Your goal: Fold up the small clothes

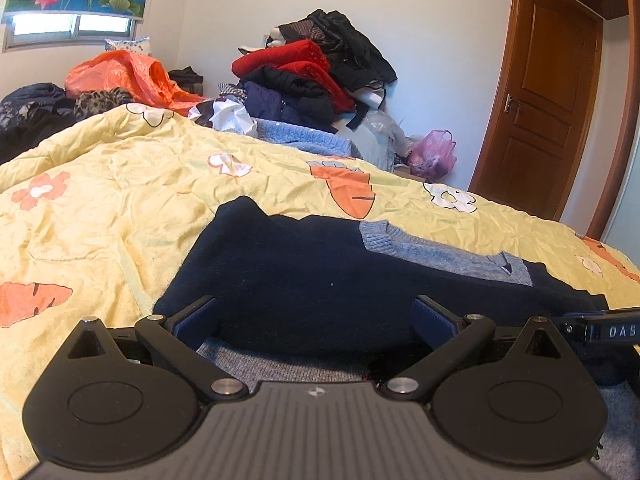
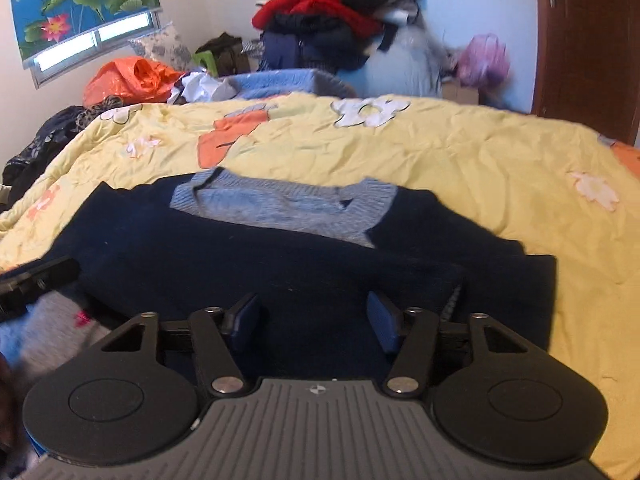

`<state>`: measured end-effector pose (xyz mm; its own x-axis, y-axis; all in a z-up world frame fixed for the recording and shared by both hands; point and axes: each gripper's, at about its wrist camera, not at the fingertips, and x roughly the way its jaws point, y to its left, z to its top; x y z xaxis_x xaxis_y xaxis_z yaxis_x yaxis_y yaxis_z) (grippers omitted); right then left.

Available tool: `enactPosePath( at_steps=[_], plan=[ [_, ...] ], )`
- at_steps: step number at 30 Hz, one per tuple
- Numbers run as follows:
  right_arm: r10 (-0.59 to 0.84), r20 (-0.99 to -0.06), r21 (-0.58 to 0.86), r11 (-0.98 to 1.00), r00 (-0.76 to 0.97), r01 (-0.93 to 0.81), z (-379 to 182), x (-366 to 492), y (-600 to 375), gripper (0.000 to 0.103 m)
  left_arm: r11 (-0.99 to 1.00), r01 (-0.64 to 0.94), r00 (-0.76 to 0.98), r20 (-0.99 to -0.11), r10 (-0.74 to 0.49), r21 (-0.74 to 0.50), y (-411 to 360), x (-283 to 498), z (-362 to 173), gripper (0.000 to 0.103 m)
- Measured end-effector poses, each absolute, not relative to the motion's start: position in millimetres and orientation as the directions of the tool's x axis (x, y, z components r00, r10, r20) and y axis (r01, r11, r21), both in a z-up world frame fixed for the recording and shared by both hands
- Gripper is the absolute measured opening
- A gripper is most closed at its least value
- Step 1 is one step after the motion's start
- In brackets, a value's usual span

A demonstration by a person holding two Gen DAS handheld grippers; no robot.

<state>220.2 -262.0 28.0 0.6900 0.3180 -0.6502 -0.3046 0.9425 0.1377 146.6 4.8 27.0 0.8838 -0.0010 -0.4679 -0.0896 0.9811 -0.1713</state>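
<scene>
A navy sweater (image 1: 300,264) (image 2: 240,264) with a grey-blue knitted collar panel (image 1: 432,248) (image 2: 280,208) lies partly folded on a yellow quilt (image 1: 120,200) (image 2: 480,168) printed with carrots and flowers. My left gripper (image 1: 314,320) stands open at the sweater's near edge. Navy fabric fills the wide gap between its blue pads (image 1: 196,322), which do not press on it. My right gripper (image 2: 315,320) is open too, low over the sweater's near right part, with cloth under the gap. Each gripper shows at the edge of the other's view: right (image 1: 600,330), left (image 2: 36,280).
A tall heap of red, black and navy clothes (image 1: 312,76) (image 2: 332,12) rises beyond the bed's far side. An orange plastic bag (image 1: 128,76) (image 2: 132,78) and dark garments lie at the far left. A pink bag (image 1: 434,152) and a brown door (image 1: 548,92) are on the right.
</scene>
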Motion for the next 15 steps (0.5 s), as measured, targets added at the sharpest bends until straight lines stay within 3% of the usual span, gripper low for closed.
enactPosePath(
  at_steps=[3, 5, 7, 10, 12, 15],
  plan=[
    [0.220, -0.662, 0.034, 0.964, 0.716, -0.264, 36, 216, -248, 0.054, 0.982, -0.088, 0.882, -0.471, -0.001, -0.168, 4, 147, 27, 0.103],
    [0.168, -0.631, 0.012, 0.978, 0.757, -0.207, 47, 195, -239, 0.068, 0.982, -0.090, 0.877, -0.480, 0.000, -0.164, 3, 148, 26, 0.103],
    [0.197, -0.615, 0.033, 0.974, 0.764, -0.225, 49, 170, -232, 0.094, 0.983, -0.084, 0.868, -0.497, -0.008, -0.162, 3, 151, 26, 0.103],
    [0.155, -0.681, 0.001, 0.977, 0.715, -0.211, 24, 150, -228, 0.096, 0.986, -0.071, 0.849, -0.527, -0.020, -0.152, 0, 156, 24, 0.103],
    [0.120, -0.648, -0.039, 0.981, 0.752, -0.190, 11, 133, -230, 0.102, 0.988, -0.065, 0.844, -0.537, -0.020, -0.139, -2, 156, 22, 0.103],
    [0.120, -0.641, 0.023, 0.990, 0.758, -0.137, 11, 125, -240, 0.103, 0.993, -0.046, 0.834, -0.552, -0.021, -0.106, -8, 158, 21, 0.103]
  ],
)
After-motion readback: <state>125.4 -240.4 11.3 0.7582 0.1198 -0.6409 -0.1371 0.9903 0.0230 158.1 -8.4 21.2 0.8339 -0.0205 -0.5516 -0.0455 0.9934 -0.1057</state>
